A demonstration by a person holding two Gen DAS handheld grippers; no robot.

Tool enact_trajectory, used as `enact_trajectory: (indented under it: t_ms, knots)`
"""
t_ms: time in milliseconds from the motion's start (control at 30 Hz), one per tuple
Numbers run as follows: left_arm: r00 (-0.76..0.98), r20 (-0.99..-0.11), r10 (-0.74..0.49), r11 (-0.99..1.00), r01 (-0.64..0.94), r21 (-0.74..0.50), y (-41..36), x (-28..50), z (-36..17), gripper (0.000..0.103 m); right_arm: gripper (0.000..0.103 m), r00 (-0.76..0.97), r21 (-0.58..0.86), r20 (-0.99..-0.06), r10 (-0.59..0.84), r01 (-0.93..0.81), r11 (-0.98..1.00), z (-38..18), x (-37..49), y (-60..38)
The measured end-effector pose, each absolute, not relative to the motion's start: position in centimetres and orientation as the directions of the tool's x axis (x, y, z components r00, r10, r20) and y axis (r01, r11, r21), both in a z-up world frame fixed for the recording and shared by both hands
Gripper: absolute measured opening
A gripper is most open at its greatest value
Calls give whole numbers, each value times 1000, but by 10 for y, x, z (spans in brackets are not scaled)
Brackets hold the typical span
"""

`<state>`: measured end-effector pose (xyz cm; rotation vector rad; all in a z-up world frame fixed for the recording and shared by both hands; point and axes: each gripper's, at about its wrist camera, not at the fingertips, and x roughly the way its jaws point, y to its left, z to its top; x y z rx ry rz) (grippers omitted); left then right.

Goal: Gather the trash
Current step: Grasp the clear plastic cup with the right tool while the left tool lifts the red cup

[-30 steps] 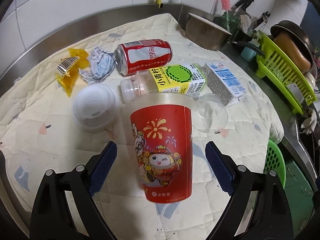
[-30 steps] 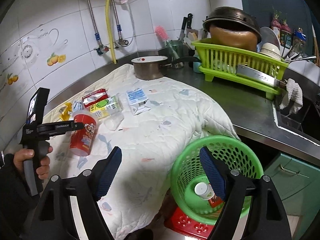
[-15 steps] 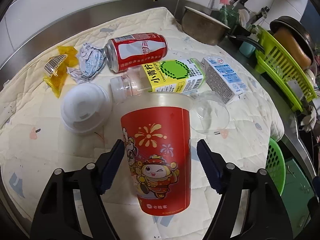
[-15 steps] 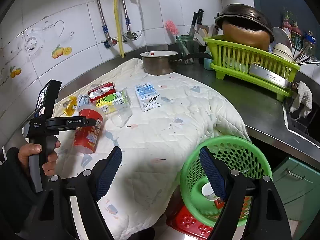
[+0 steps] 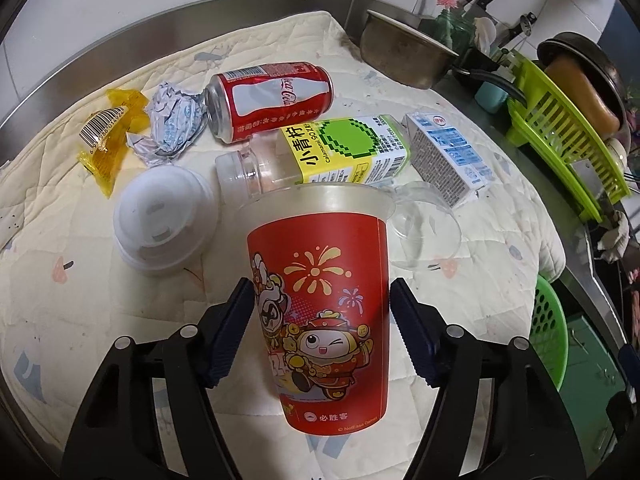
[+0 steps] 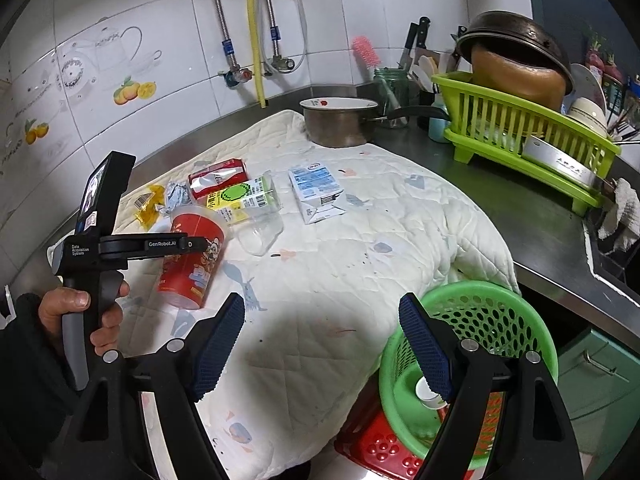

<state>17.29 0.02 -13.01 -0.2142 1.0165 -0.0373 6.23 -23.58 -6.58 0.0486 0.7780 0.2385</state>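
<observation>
Red cartoon-printed cup (image 5: 324, 312), red-and-white can (image 5: 272, 98), yellow-green labelled bottle (image 5: 344, 152), cream quilted cloth (image 5: 80, 300), green basket (image 6: 480, 320).

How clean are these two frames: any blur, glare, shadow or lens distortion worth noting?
Left wrist view: sharp, strong fisheye bending of the steel counter edge, dark corner vignette, soft glare on the red cup. Right wrist view: equally sharp, a broad shadow on the quilted cloth, curved wall tiles.

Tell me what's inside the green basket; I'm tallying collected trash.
In the green basket a small white cup-like container shows near the bottom. The right gripper's finger covers part of the inside, so more may lie hidden.
</observation>
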Motion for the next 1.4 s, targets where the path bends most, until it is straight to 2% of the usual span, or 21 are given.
enact_trajectory:
  t_ms: [333, 800, 1167, 1233, 1367, 1400]
  knots:
    - [588, -794, -154, 974, -46, -222, 16, 148, -104, 67, 71, 675, 120, -695, 247, -230, 966, -70, 84, -213]
    - [667, -734, -125, 972, -65, -225, 58, 120, -66, 67, 45, 633, 81, -730, 255, -291, 953, -104, 154, -148]
    - [686, -718, -114, 969, -83, -233, 76, 113, -61, 67, 33, 603, 61, -769, 214, -264, 963, -138, 201, -123]
    - [686, -719, -113, 968, -88, -235, 78, 113, -61, 67, 29, 602, 56, -771, 207, -259, 964, -141, 206, -121]
    - [687, -718, -110, 967, -93, -237, 79, 112, -61, 67, 12, 597, 46, -780, 189, -246, 968, -147, 214, -122]
    - [687, -718, -109, 967, -92, -236, 79, 112, -61, 67, 11, 595, 49, -781, 190, -244, 968, -148, 215, -123]
